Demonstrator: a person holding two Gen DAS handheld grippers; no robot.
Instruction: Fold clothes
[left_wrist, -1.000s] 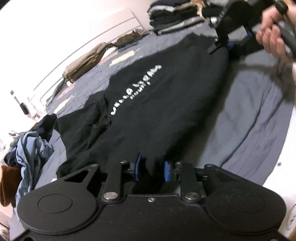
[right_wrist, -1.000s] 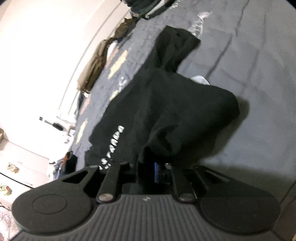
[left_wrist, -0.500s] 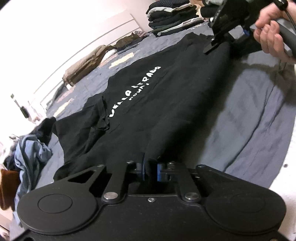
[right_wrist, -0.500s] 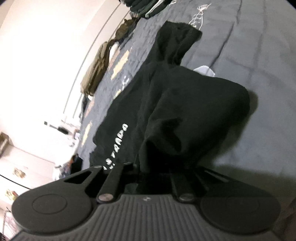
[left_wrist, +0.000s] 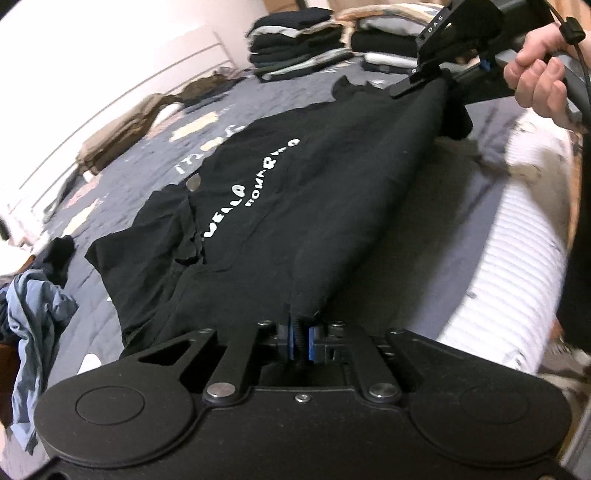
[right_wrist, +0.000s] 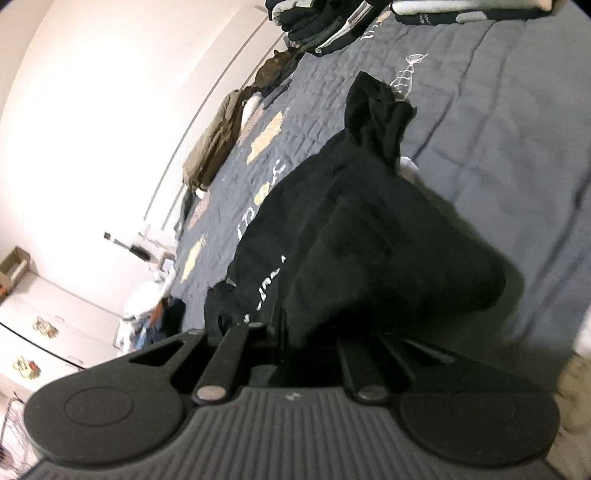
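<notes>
A black T-shirt (left_wrist: 314, 199) with white lettering lies stretched along the grey bedspread (left_wrist: 436, 266). My left gripper (left_wrist: 301, 339) is shut on the shirt's near edge, with black cloth pinched between its blue pads. At the shirt's far end my right gripper (left_wrist: 443, 70) is held by a hand (left_wrist: 539, 62) and is shut on the cloth, lifting that end. In the right wrist view the shirt (right_wrist: 369, 243) bunches over the right gripper (right_wrist: 310, 343) and hides its fingertips.
Stacks of folded clothes (left_wrist: 299, 48) stand at the far end of the bed. An olive garment (left_wrist: 122, 136) lies by the white wall. A heap of blue and dark clothes (left_wrist: 33, 302) sits at the left. A white ribbed mattress side (left_wrist: 517, 266) shows at the right.
Both grippers closed on the shirt's edge and rose, pulling the near edge up and taut. The shirt's far end now hangs off the bed.
</notes>
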